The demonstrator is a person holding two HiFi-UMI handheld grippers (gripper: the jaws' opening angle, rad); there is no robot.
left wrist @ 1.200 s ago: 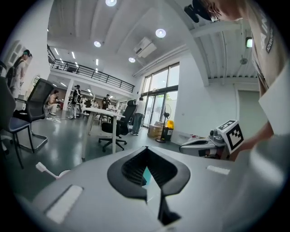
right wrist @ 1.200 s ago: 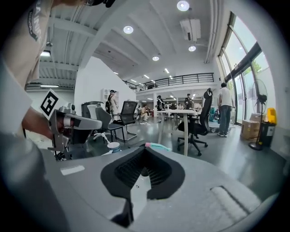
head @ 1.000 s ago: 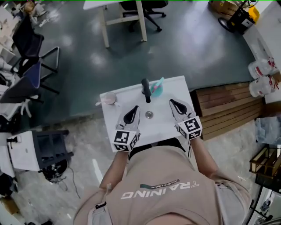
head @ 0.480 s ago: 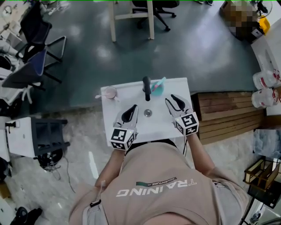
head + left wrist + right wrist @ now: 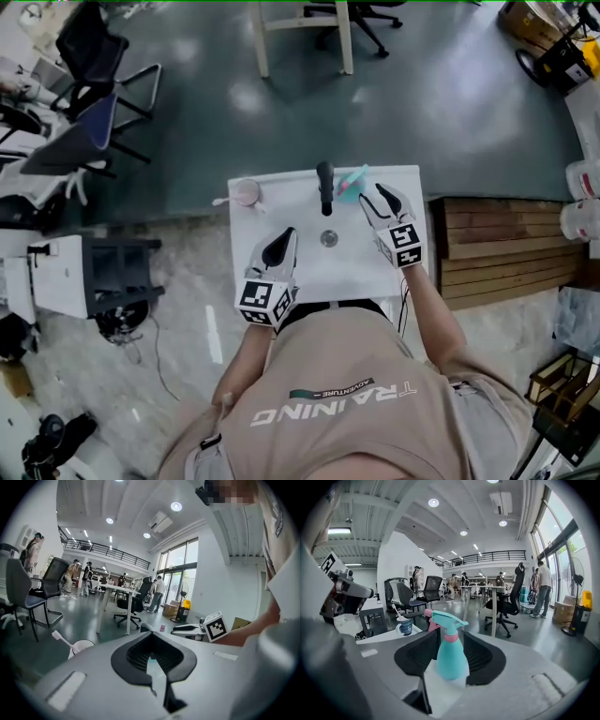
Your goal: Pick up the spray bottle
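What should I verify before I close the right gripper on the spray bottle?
1. Right gripper open: ok; its jaws have just been opening and stand apart, pressing nothing.
2. Spray bottle lined up with the gap: ok; centred in the right gripper view.
3. Bottle far enough in: not ok; the head view shows it just ahead of the tips.
4. Bottle upright: ok.
5. Tap clear of the jaws: cannot tell; it stands close beside the bottle.
6. Left gripper out of the way: ok; shut, empty, well back from the bottle.
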